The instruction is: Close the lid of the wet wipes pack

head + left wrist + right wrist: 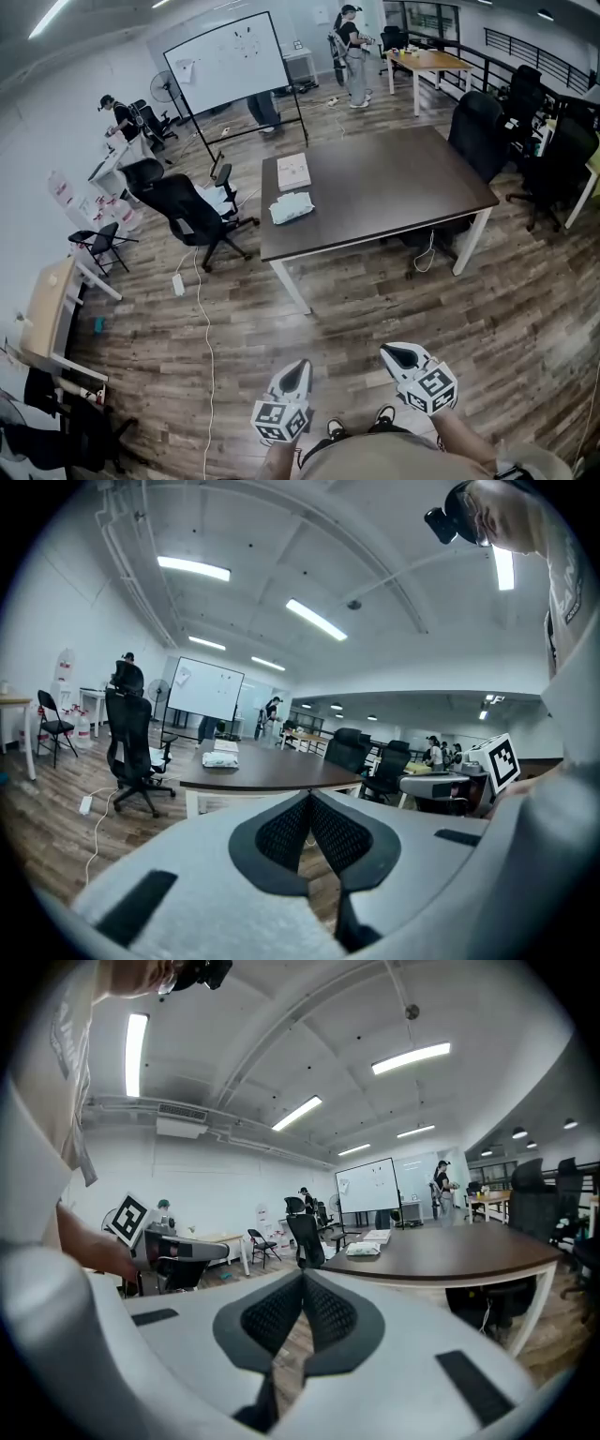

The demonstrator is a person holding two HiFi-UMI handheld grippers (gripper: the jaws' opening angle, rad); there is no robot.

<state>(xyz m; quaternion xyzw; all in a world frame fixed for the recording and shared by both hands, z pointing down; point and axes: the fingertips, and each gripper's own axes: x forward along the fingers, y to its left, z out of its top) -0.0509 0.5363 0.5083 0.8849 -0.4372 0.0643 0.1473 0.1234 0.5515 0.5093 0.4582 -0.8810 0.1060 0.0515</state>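
A white wet wipes pack (292, 207) lies near the left end of a dark brown table (394, 183), far ahead of me; it also shows small in the left gripper view (220, 758) and the right gripper view (363, 1250). Whether its lid is up cannot be made out. Both grippers are held low, close to my body and well short of the table. The left gripper (298, 367) (309, 796) is shut with nothing in it. The right gripper (392, 351) (303, 1277) is likewise shut and empty.
A flat beige box (293, 172) lies beyond the pack. A black office chair (185, 214) stands left of the table, more chairs (480, 131) on its right. A whiteboard (228, 62) stands behind. A white cable (204, 319) runs over the wood floor. People stand far off.
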